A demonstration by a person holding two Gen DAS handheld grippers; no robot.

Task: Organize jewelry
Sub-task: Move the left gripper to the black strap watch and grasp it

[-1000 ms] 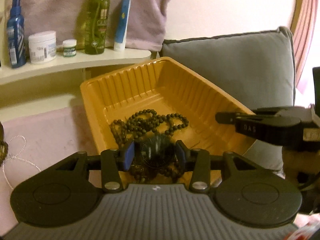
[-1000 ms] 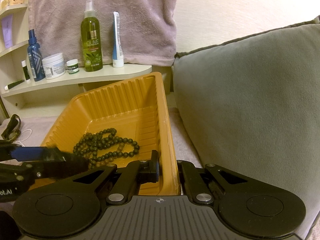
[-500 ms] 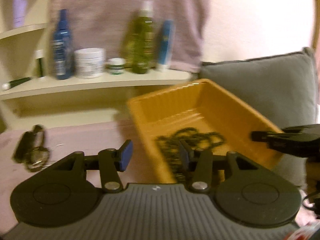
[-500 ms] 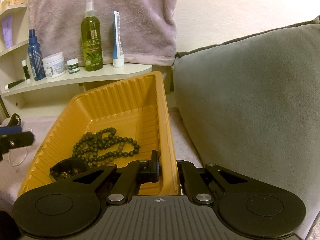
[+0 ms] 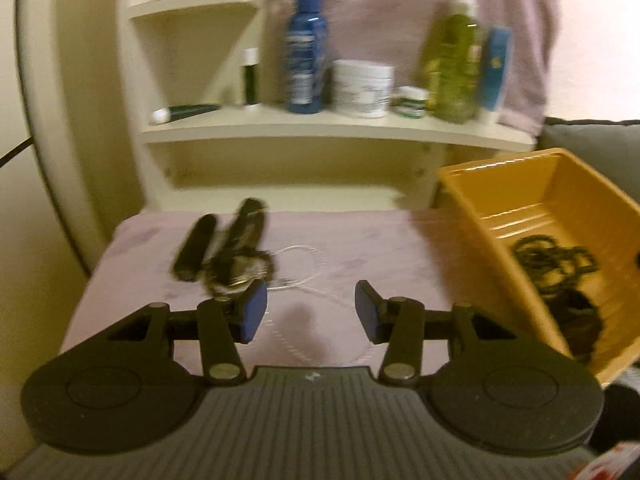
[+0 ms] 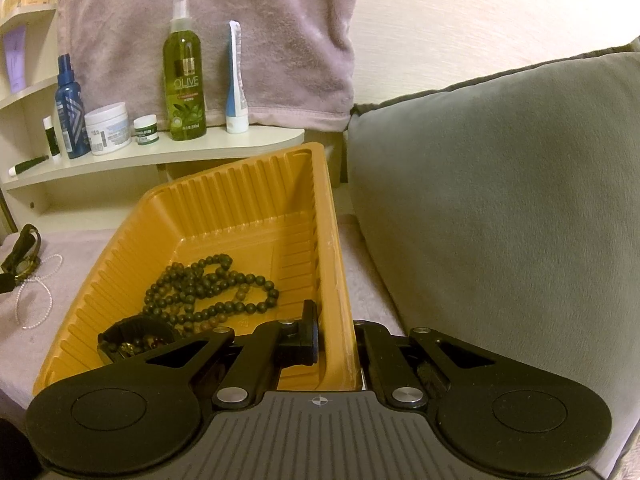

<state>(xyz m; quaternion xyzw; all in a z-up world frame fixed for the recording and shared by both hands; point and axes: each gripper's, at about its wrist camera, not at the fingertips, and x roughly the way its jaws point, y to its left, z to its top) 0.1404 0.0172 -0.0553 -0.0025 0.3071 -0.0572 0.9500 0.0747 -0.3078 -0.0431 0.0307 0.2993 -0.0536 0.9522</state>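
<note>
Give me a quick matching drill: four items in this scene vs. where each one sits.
Items:
1. dark bead necklace
2. wristwatch
3. green spray bottle
4. right gripper

Places:
A. on the shelf
B. clamped on the tray wall
C. inside the orange tray
D. on the pink cloth outside the tray

Pairs: 1-C, 2-D, 3-A, 4-B

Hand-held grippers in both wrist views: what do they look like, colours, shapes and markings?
The left hand-held gripper has a ribbed grey body with two round black discs, black linkage arms on silver pivot pins and blue finger pads. The right hand-held gripper has the same build, with a small crosshair mark on its body.
</note>
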